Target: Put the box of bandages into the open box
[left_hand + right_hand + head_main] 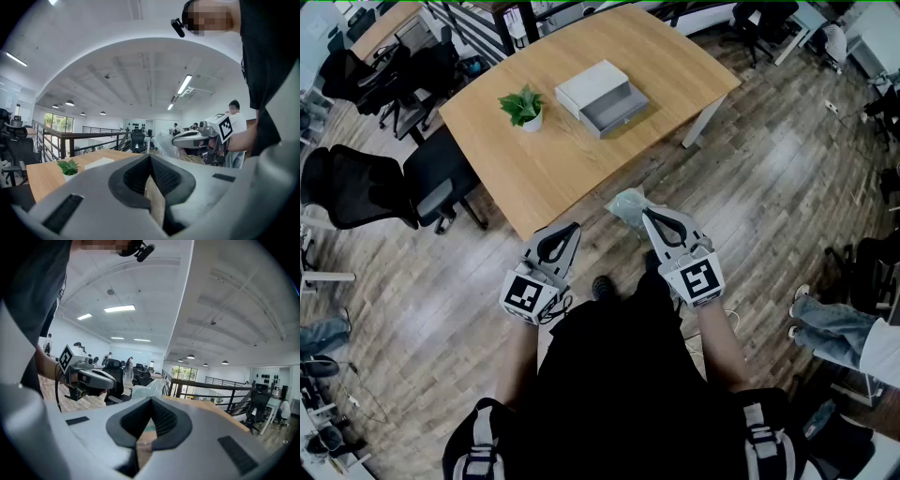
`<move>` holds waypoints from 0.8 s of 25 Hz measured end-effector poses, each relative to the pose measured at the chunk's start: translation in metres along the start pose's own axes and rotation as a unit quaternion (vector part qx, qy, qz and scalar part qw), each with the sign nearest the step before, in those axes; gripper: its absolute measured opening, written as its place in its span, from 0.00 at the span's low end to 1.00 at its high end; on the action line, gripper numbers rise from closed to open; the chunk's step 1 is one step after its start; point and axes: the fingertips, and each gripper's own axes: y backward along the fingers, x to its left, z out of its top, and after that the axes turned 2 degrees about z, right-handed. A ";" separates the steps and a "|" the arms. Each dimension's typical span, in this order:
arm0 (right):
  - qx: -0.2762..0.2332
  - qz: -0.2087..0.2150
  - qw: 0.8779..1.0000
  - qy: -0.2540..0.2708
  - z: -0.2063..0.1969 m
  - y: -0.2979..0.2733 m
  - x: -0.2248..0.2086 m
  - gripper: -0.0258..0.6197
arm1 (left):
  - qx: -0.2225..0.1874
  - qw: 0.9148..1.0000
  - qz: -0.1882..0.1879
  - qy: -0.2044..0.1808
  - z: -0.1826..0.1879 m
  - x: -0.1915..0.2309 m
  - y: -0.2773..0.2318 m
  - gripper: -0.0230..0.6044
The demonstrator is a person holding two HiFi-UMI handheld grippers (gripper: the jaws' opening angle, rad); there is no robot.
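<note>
Box of bandages (626, 203), bagged, pinched in the right gripper (645, 215); left gripper (574, 226) closed on nothing.

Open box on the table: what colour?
Open box: white shell, grey tray inside; shows best in the head view.

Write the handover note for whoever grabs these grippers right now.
Left hand-held gripper: shut, empty, held just off the table's near edge.
Right hand-held gripper: shut on a plastic-wrapped packet, apparently the bandages, also at the near edge.
Open box: farther across the table, beside the potted plant; looks empty.
Done: packet in grip.
Left: carry it to the open box and release it inside.
</note>
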 end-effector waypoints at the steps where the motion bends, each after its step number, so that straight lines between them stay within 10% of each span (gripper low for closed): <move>1: -0.003 0.003 1.000 0.013 0.001 -0.001 0.000 0.08 | -0.002 1.000 -0.001 0.000 0.001 0.001 0.001 0.07; 20: 0.005 0.008 1.000 0.011 -0.001 -0.007 0.012 0.08 | -0.003 1.000 -0.014 0.000 0.001 0.005 0.010 0.07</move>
